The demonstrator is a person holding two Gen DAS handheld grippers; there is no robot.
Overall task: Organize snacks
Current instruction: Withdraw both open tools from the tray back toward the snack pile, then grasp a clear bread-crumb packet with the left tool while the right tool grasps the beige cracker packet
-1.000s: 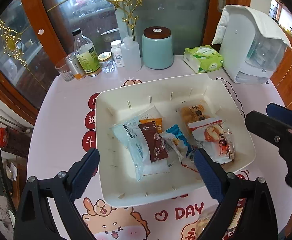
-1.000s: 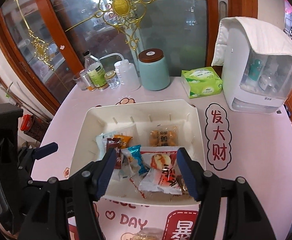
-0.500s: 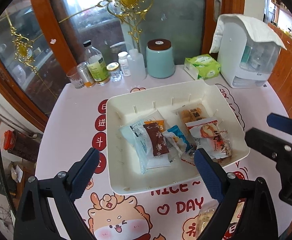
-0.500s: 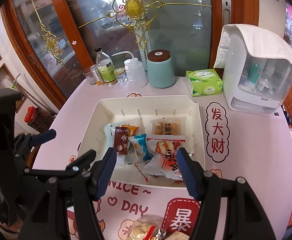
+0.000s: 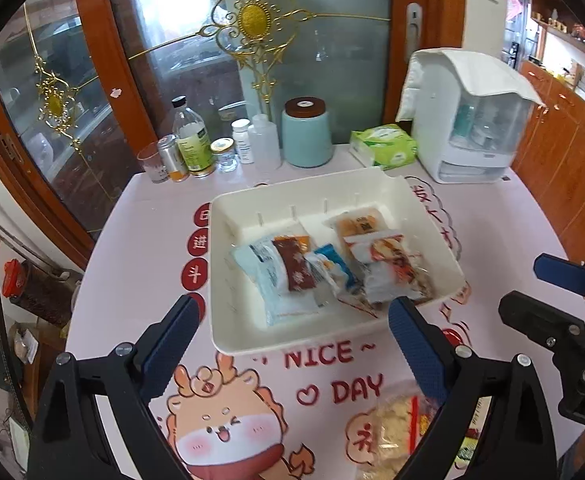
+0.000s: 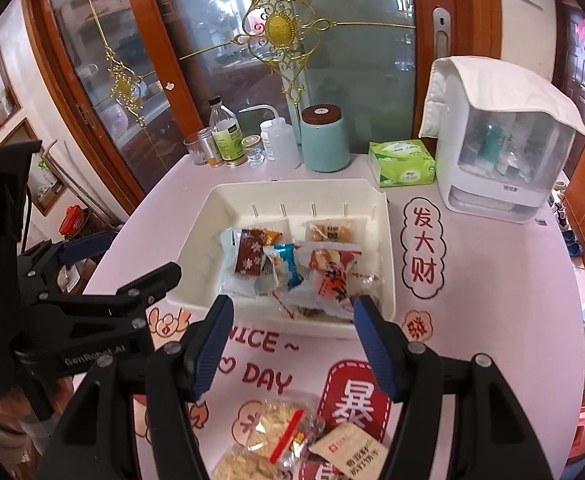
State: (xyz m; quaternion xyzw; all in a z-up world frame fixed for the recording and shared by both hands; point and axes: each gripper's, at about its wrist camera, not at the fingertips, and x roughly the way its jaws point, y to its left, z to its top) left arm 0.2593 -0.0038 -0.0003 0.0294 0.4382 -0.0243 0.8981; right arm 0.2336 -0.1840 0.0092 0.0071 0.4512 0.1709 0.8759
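- We see a smooth matt white plastic tray.
- We see glossy crinkled plastic snack wrappers.
- We see blue ribbed pads on matt black tongs.
- We see glossy varnished wood door frames.

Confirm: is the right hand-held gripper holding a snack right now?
No: the right hand-held gripper is open and empty above the tablecloth, with loose snack packets lying beneath it, outside the white tray.

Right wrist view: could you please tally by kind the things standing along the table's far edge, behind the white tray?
Bottles: 3 (green-label bottle, pill bottle, squeeze bottle)
Jars: 2 (gold-lid jar, teal canister)
Drinking glass: 1
Metal can: 1
Tissue pack: 1
White appliance: 1
Total: 9
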